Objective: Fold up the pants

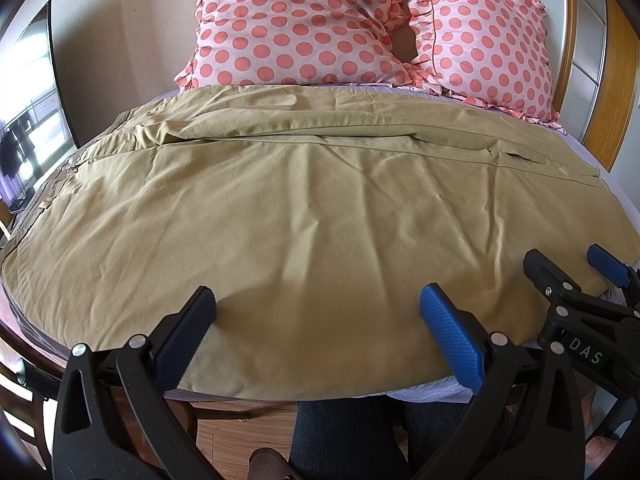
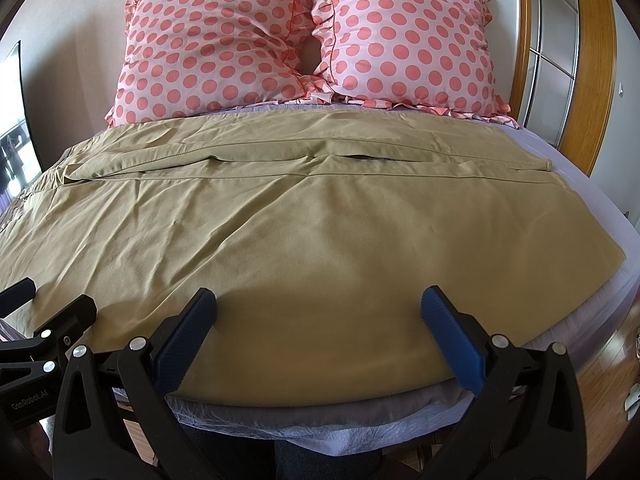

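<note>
The khaki pants [image 1: 312, 200] lie spread flat across the bed [image 2: 580, 184], waistband at the left and cuffs at the right, one leg near and one far beside the polka-dot pillows [image 2: 304, 40]. No fold seems made yet, though the far leg is hard to read. The left gripper [image 1: 318, 308] and right gripper [image 2: 318, 308] both gape wide and empty above the near edge, so every fold remains.

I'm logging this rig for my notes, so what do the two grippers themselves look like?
Both look alike. The left gripper and right gripper have black plastic triangular linkage arms with silver rivets and jaws faced with textured blue pads. The right gripper's body reads "DAS"; the left gripper's body reads "GenRobot.AI". No cables or sleeves show.
</note>
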